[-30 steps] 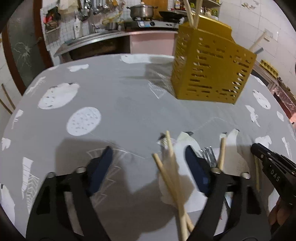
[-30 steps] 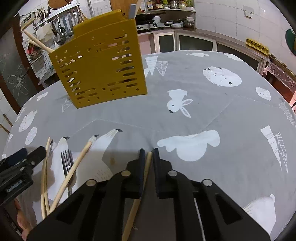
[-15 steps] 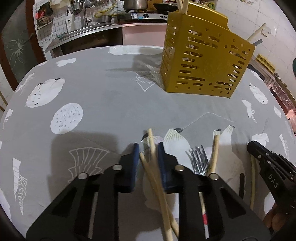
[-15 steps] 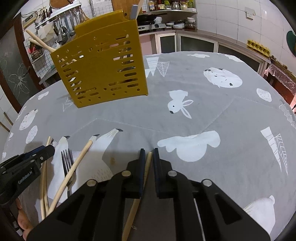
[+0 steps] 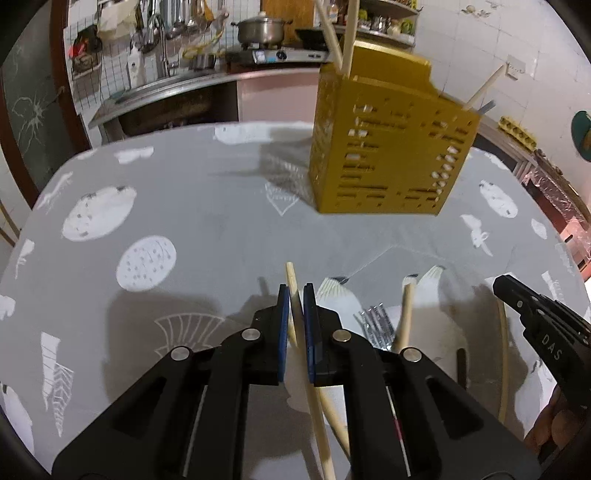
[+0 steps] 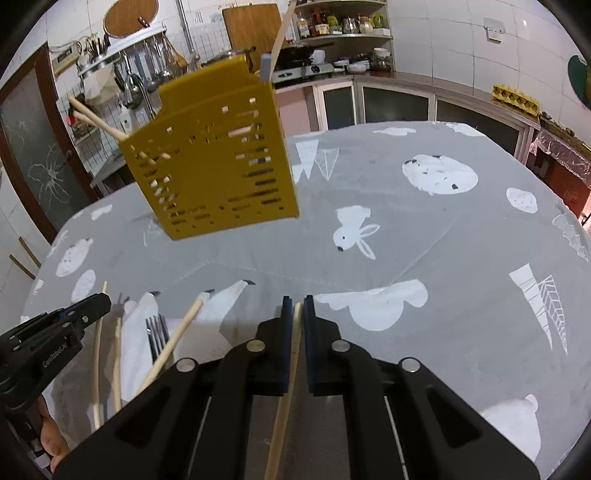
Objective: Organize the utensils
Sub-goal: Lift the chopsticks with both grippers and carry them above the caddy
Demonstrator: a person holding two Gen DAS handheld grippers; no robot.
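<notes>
A yellow perforated utensil holder [image 5: 388,147] stands on the grey patterned table, also in the right wrist view [image 6: 214,162], with chopsticks and a utensil standing in it. My left gripper [image 5: 295,291] is shut on a wooden chopstick [image 5: 291,280] and holds it off the cloth. My right gripper [image 6: 297,304] is shut on another wooden chopstick [image 6: 291,354]. A fork [image 5: 373,325] and more chopsticks [image 5: 406,314] lie on the cloth between the two grippers. The right gripper's body [image 5: 543,332] shows at the left view's right edge.
The grey tablecloth [image 6: 443,229] has white animal and leaf prints. A kitchen counter with a sink, a pot [image 5: 260,31] and hanging utensils runs behind the table. Cabinets [image 6: 399,103] and shelves with jars stand at the back right.
My left gripper moved right over the loose chopsticks, closed on one and lifted it. My right gripper stayed shut on its chopstick and rose a little.
</notes>
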